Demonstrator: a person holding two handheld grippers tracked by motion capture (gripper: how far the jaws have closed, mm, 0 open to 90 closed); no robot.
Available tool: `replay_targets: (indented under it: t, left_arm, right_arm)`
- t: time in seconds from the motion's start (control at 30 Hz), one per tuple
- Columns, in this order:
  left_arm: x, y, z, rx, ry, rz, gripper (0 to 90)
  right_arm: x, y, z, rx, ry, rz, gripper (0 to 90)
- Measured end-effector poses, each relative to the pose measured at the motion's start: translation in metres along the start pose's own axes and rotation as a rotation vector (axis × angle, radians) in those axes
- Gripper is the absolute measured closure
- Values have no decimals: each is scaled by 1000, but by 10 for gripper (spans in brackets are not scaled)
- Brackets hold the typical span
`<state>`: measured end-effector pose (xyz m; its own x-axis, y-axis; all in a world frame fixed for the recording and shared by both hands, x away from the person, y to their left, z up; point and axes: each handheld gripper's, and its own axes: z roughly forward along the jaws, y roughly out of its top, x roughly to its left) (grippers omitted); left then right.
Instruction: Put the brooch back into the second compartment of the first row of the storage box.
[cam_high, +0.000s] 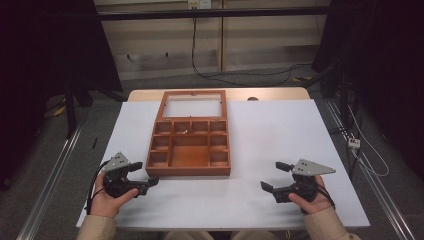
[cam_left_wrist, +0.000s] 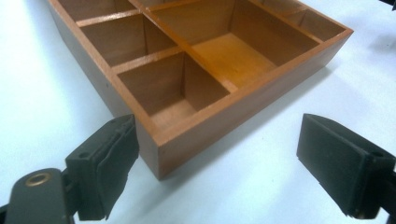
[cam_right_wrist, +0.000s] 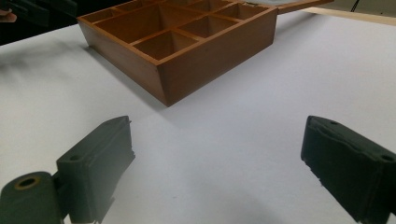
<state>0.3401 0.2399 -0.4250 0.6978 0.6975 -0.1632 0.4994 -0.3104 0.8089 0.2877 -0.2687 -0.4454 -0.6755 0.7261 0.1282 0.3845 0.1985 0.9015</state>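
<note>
Closest to the camera are the two hands, each holding a gripper low over the white table (cam_high: 280, 130). The left gripper (cam_high: 144, 175) has its jaws spread wide with nothing between them, sitting just beside the near left corner of the wooden compartment box (cam_high: 190, 142). The right gripper (cam_high: 276, 176) is spread wide too, holding nothing, well off to the box's right. The box sits mid-table, lid (cam_high: 192, 105) flipped open at the back.

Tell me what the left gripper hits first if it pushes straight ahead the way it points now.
Most likely the near corner of the wooden compartment box, which sits just ahead between the open fingers of the left gripper. Exact depth is hard to judge.
</note>
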Motion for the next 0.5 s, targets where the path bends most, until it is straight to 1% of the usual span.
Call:
replay_targets:
  t: [0.13,0.23,0.43,0.5]
  left_arm:
    - [0,-5,0,12,11,2,120]
    - [0,-7,2,19,10,0,120]
    - [0,-8,3,14,10,6,117]
    - [0,-8,3,23,15,7,116]
  right_arm:
    - [0,0,1,4,1,-1,89]
    - [1,-1,1,5,3,-2,89]
    - [1,-1,1,9,1,-2,89]
    - [1,-1,2,10,1,-4,89]
